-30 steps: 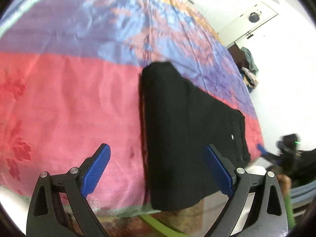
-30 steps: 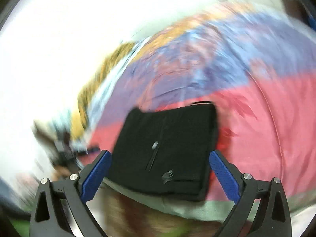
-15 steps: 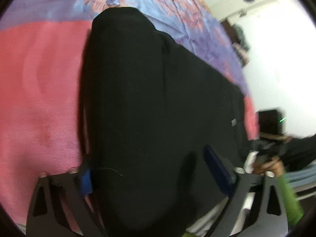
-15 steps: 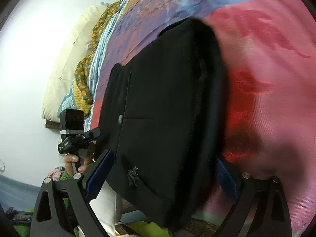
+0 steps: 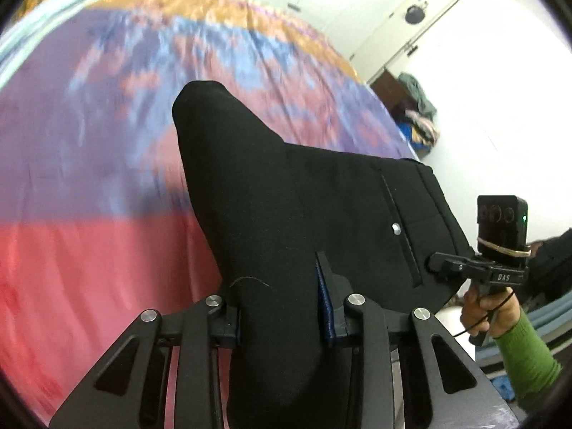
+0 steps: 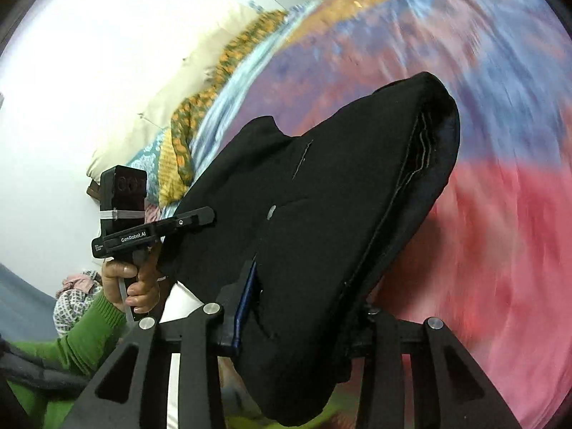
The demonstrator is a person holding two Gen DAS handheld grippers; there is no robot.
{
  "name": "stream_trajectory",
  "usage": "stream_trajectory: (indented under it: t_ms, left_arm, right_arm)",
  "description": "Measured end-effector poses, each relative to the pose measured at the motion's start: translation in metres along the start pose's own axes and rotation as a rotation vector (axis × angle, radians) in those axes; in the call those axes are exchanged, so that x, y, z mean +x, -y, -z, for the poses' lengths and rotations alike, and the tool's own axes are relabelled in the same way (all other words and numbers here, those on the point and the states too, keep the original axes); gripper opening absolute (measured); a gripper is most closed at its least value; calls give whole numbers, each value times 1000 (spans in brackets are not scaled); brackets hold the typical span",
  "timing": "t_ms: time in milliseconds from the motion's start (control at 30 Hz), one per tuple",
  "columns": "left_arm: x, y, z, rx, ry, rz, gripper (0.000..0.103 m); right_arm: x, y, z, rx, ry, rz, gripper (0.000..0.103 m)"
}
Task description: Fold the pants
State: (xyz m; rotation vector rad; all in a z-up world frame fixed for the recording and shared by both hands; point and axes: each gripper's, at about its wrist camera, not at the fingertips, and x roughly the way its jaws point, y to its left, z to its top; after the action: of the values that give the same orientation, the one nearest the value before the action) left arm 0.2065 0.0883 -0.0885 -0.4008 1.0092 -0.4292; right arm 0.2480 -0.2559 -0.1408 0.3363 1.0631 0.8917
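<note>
The folded black pants (image 5: 307, 214) hung between the two tools, lifted off the bed (image 5: 89, 250) near its front edge, above the red band of the bedspread. The left hand-held gripper (image 5: 282, 307) had its jaws closing, with a thick fold of the pants' cloth pinched between its blue pads. The right hand-held gripper (image 6: 300, 307) was likewise closing its jaws, with the waistband end of the pants bunched between them; one blue pad (image 6: 246, 296) showed against the cloth, while the other was hidden under it. In the left wrist view the right hand (image 5: 489, 307), in a green sleeve (image 5: 529, 364), held its tool's handle beside the pants' pocket side. In the right wrist view the left hand (image 6: 132, 279), also green-sleeved, gripped the other tool's handle at the pants' far side. A pale pillow (image 6: 161, 100) lay at the head of the bed, and a heap of clothes (image 5: 418, 107) sat beyond the bed's far corner. The bedspread looked blurred in both views.
</note>
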Motion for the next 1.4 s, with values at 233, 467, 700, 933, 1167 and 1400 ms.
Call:
stream_trajectory:
  t_ms: [233,467,700,933,1167,1400]
  left_arm:
    - [31,-17,-78,69,95,-145,66]
    - [41,-54,-16,-13,128,-475,83]
    - [-19,-4,18,22,344,-650,101]
    - [-61,54,32,127,410,-801,101]
    - [-88,87,54,147,396,-740,101]
    - [-92,97,69,95,299,-668,101]
  right_arm:
    - [17,14,-100,-29,96,11,45]
    - [-1,105,-68,110,87,414,67]
    - [-48,53,-2,-60,204,657,103]
    - [-90,-73,46,-262,543,775,103]
    - [-81,-111,43,-205,459,687,103]
    - [-92,-148,45,-183,447,734,103]
